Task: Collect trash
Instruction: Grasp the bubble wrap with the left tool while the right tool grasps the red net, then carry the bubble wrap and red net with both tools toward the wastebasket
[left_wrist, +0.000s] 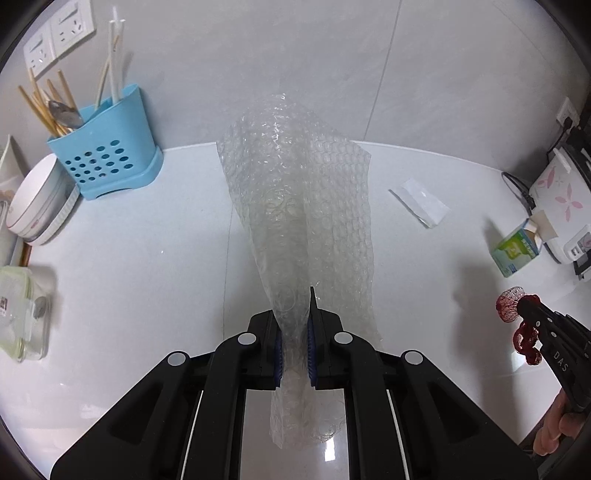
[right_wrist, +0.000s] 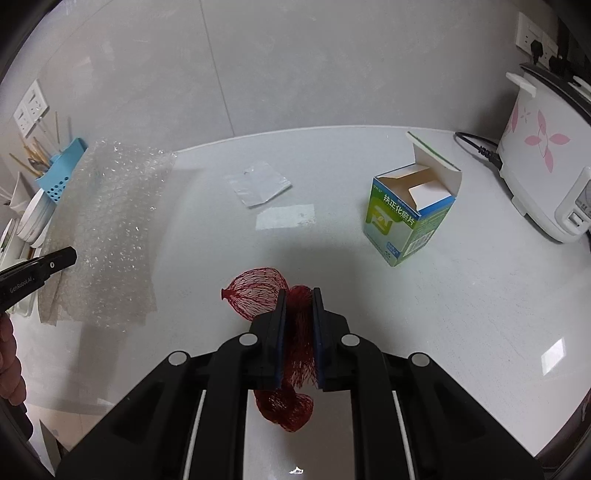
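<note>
My left gripper (left_wrist: 295, 325) is shut on a clear sheet of bubble wrap (left_wrist: 299, 206), held up above the white counter; the sheet also shows in the right wrist view (right_wrist: 107, 229) beside the left gripper (right_wrist: 55, 264). My right gripper (right_wrist: 299, 306) is shut on a red mesh net bag (right_wrist: 255, 291), which bunches between the pads and hangs below; it shows in the left wrist view (left_wrist: 511, 304) at the right gripper's tip (left_wrist: 532, 314). A flat clear plastic bag (right_wrist: 258, 182) and an open green and blue carton (right_wrist: 410, 214) lie on the counter.
A blue utensil holder (left_wrist: 105, 155) with chopsticks and stacked white bowls (left_wrist: 37, 199) stand at the left. A white rice cooker (right_wrist: 546, 158) with its black cord (right_wrist: 476, 147) stands at the right. A clear lidded container (left_wrist: 22, 314) sits at the left edge.
</note>
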